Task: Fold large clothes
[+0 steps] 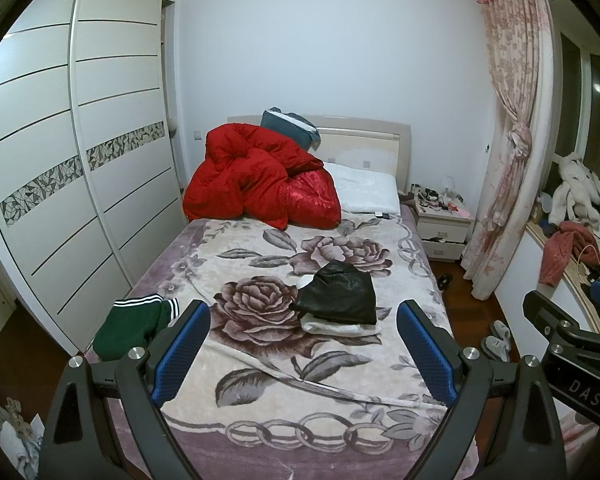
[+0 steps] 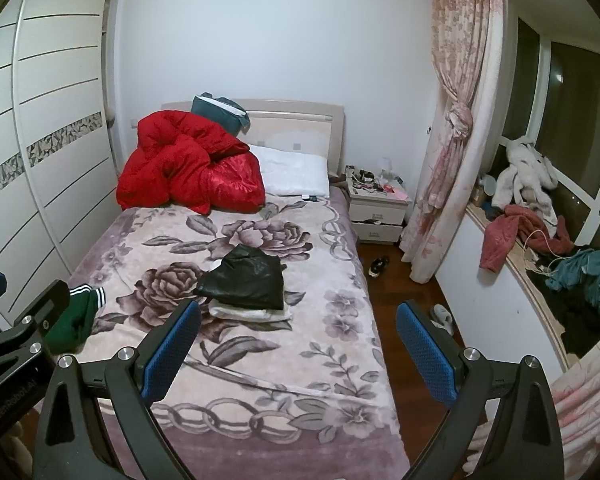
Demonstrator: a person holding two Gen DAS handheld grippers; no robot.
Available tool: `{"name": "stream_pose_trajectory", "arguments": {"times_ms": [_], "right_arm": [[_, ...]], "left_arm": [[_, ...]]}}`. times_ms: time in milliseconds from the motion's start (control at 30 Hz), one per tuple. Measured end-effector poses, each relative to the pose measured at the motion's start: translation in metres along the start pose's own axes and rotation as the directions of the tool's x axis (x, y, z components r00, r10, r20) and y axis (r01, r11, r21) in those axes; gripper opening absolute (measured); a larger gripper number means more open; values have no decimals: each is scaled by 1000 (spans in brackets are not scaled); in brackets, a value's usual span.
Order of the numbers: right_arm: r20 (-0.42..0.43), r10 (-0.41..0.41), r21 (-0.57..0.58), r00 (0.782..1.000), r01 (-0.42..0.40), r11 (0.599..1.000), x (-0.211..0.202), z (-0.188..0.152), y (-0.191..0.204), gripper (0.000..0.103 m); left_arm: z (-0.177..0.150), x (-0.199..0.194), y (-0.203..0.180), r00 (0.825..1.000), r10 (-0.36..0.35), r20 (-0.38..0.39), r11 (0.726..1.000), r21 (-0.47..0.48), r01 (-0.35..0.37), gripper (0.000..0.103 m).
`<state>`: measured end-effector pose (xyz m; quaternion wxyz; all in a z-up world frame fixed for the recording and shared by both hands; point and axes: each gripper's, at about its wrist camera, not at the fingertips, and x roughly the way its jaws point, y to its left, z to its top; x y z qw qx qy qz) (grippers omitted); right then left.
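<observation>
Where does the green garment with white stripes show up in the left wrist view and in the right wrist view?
Left wrist view: the green garment with white stripes lies at lower left, on the bed's near left edge, just beyond the left claw's left finger.
Right wrist view: it sits at far left, partly behind the other claw's body.
Shared landmark: the folded black leather garment mid-bed lies to its right in both.

Floral plush blanket (image 1: pixel 260 360) lies bare nearer than the folded black leather garment (image 1: pixel 340 296); crumpled green striped garment (image 1: pixel 136 320) blocks its left edge.
</observation>
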<state>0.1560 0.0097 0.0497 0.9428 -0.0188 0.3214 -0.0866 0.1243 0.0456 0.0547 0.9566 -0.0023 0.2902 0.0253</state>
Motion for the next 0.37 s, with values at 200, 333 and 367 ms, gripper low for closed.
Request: {"name": "stream_pose_trajectory", "arguments": {"times_ms": [200,333,367], "right_arm": [[1,1,3,1000,-1,1000,-1,0,-1,99],[1,2,4,1000,-2,1000,-1,0,-1,99],[2,0,1,1000,0,1000,0,0,-1,99]], "left_arm": [[0,-1,0,1000,4,3,1000,-1,-4,95],[1,-1,0,1000,3,5,1000,-3,-3,95],[3,-2,1,1000,4,5,1000,-7,-4,95]]}}
